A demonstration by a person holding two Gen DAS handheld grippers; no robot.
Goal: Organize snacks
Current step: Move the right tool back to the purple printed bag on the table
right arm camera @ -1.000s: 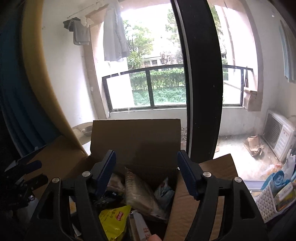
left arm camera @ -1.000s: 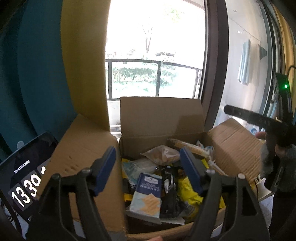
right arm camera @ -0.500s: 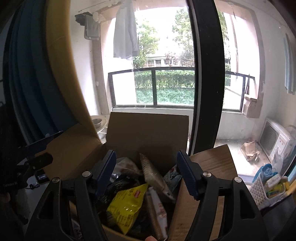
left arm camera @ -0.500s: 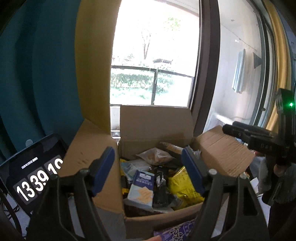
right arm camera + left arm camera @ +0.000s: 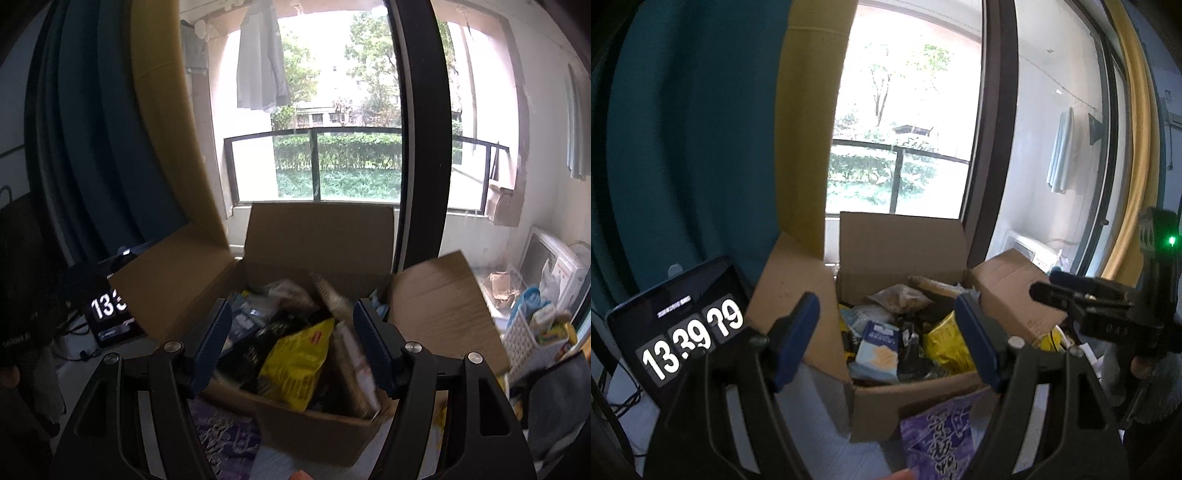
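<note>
An open cardboard box (image 5: pixel 905 395) (image 5: pixel 306 424) stands in front of the window, heaped with snack packets. Among them are a yellow bag (image 5: pixel 295 358) (image 5: pixel 945 343), a blue-and-white cracker pack (image 5: pixel 877 347) and a clear bag of brown snacks (image 5: pixel 901 297). A purple patterned packet (image 5: pixel 938 439) (image 5: pixel 221 432) lies on the table before the box. My left gripper (image 5: pixel 886 332) is open and empty, held back from the box. My right gripper (image 5: pixel 291 334) is open and empty too, above the box's near edge. In the left wrist view the right gripper (image 5: pixel 1082 295) shows at the right edge.
A tablet (image 5: pixel 683 328) (image 5: pixel 110 310) showing a clock stands left of the box, with cables beside it. A white basket (image 5: pixel 532 336) of small items sits at the right. Teal and yellow curtains (image 5: pixel 701 147) hang at the left, and a dark window post (image 5: pixel 417 147) rises behind the box.
Both grippers have drawn back from the box, which now looks smaller and farther. The purple packet in front of the box has come into view. Both stay open and empty.
</note>
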